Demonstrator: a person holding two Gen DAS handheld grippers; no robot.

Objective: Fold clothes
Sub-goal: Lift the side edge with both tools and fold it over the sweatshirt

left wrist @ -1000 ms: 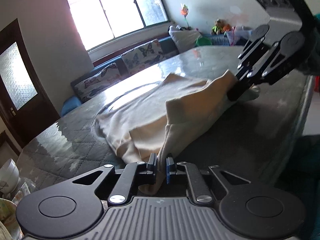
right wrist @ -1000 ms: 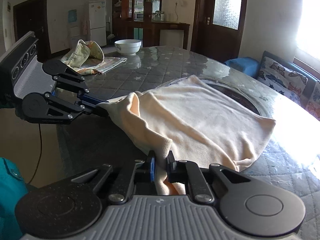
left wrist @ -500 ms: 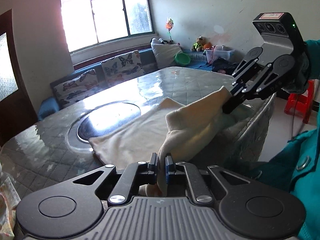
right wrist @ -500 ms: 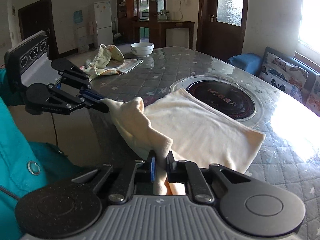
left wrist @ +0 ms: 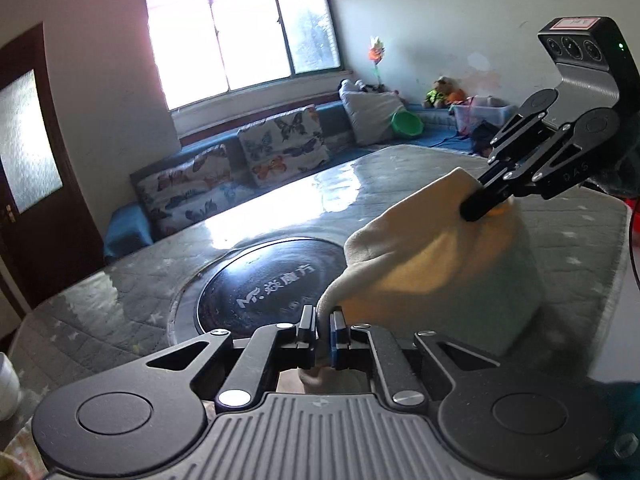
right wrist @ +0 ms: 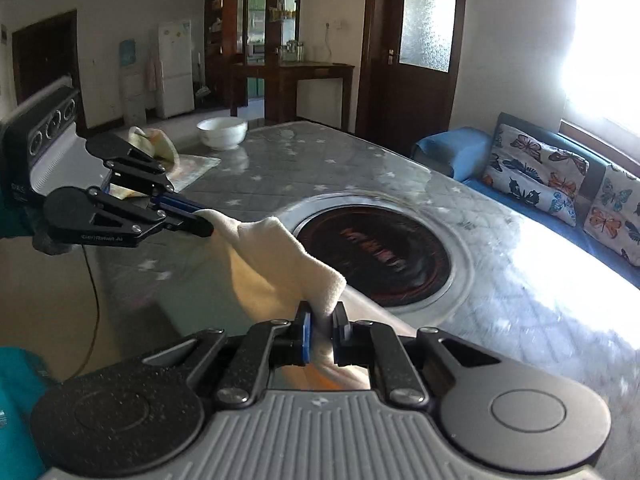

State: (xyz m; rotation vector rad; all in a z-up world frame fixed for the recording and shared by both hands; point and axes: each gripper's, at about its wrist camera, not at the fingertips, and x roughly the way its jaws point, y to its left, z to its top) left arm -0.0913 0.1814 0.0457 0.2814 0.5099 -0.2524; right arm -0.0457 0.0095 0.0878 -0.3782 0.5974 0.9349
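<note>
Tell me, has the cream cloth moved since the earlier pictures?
Yes. The cream cloth lay over the round black cooktop; now it hangs clear of it, pulled back toward the table's near edge, pinched by both grippers.

The cream cloth (left wrist: pixel 440 264) is soft, matt and fuzzy, like fleece. The tabletop (right wrist: pixel 280 176) wears a quilted grey fabric with pale stars under a glossy clear sheet that throws back window glare. Its inset round cooktop (left wrist: pixel 264 280) is smooth, dark and shiny like glass, ringed in dull metal. The left gripper (left wrist: pixel 323 330) is matt black with bright metal screws and a ribbed grey plastic body; the right gripper (right wrist: pixel 323 330) looks finely grainy. The bowl (right wrist: pixel 222 132) is glossy white ceramic.
</note>
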